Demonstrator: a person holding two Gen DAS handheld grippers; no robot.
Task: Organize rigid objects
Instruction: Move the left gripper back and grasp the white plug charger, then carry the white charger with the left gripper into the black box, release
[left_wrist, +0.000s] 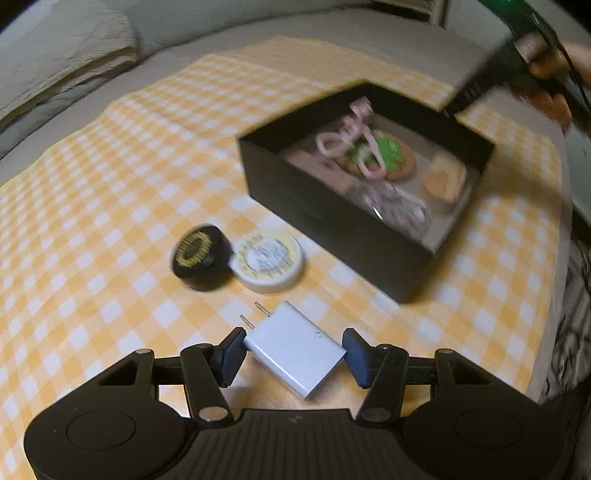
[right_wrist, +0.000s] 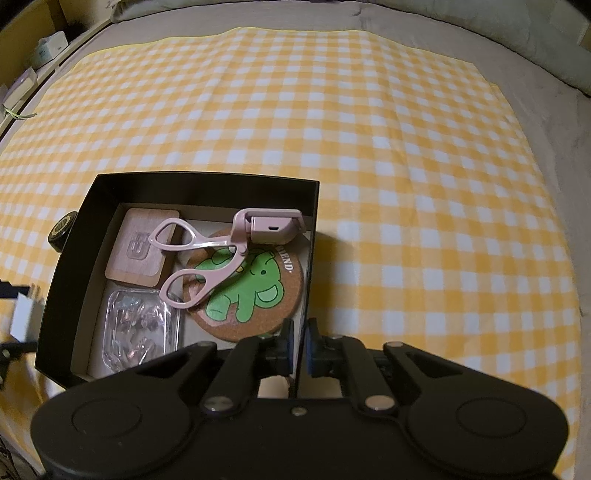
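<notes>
My left gripper (left_wrist: 294, 354) is shut on a silver plug adapter (left_wrist: 295, 349), prongs pointing away, held above the yellow checked cloth (left_wrist: 110, 184). A black box (left_wrist: 351, 236) lies ahead to the right. It holds a pink eyelash curler (right_wrist: 221, 251), a cork coaster with a green elephant (right_wrist: 251, 291), a wooden coaster (right_wrist: 142, 251) and a clear plastic case (right_wrist: 140, 325). My right gripper (right_wrist: 299, 345) is shut on the box's right wall (right_wrist: 308, 266). A black round tin (left_wrist: 199, 254) and a white round tin (left_wrist: 267, 260) lie on the cloth left of the box.
The checked cloth (right_wrist: 406, 184) covers a bed with grey bedding. A pillow (left_wrist: 62, 62) lies at the far left. Shelves with small boxes (right_wrist: 40, 51) stand beyond the bed's left edge.
</notes>
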